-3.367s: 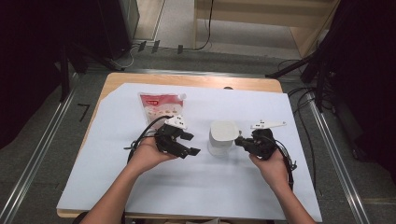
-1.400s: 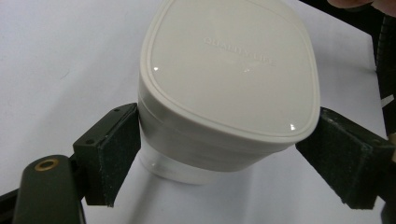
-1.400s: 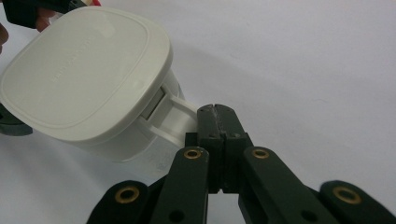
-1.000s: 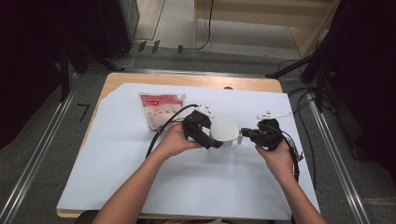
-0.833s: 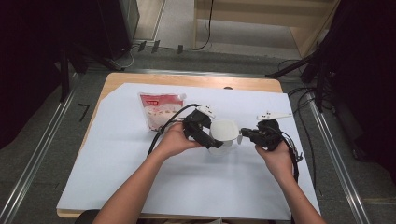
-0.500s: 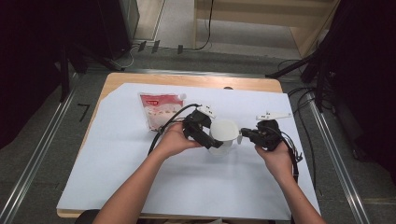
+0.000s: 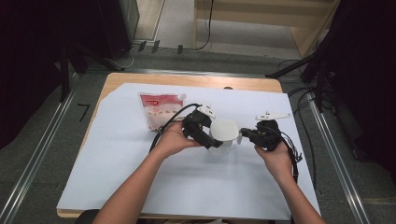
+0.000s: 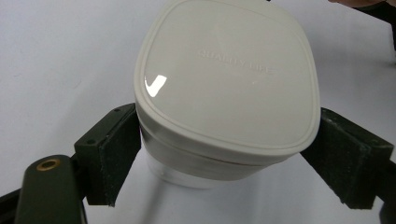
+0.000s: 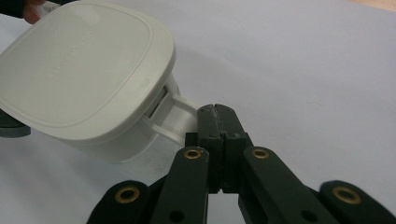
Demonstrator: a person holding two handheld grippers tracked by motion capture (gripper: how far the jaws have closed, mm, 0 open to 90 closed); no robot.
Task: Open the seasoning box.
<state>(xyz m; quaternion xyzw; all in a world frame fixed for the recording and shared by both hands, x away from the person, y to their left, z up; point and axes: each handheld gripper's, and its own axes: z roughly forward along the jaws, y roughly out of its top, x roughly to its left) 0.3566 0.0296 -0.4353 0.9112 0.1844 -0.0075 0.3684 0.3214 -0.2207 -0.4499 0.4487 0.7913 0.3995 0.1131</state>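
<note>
White, rounded-square plastic container [image 7: 223, 136] with a matching glossy lid sits tilted near the middle of the large white paper sheet [image 7: 116, 177] that covers the wooden table [image 7: 187, 80], between the person's two hands. In the left gripper view its lid [image 8: 226, 70] carries faint raised lettering and leans toward the camera, with the paler body below it.

The left gripper [image 7: 201, 133] comes at the container from the left side of the high view. Its two black jaws stand wide, one on each side of the container's body just under the lid rim, and the padded faces [image 8: 114, 151] lie against or right next to the walls; on the right-hand side the lid's overhang hides the contact, so I cannot tell for sure that both pads press.

The right gripper [image 7: 247, 136] comes from the opposite side. Its jaws are drawn fully together, tips meeting, and in the right gripper view [image 9: 215, 114] they meet at the end of a small white latch tab [image 9: 175, 114] that swings out from under the lid's edge. Whether the tab's end is pinched between the tips or only touches them is not clear.

A clear plastic pouch with a red top and pale contents [image 7: 159, 109] lies flat on the sheet, behind the left hand [image 7: 172, 140] and apart from the container.
</note>
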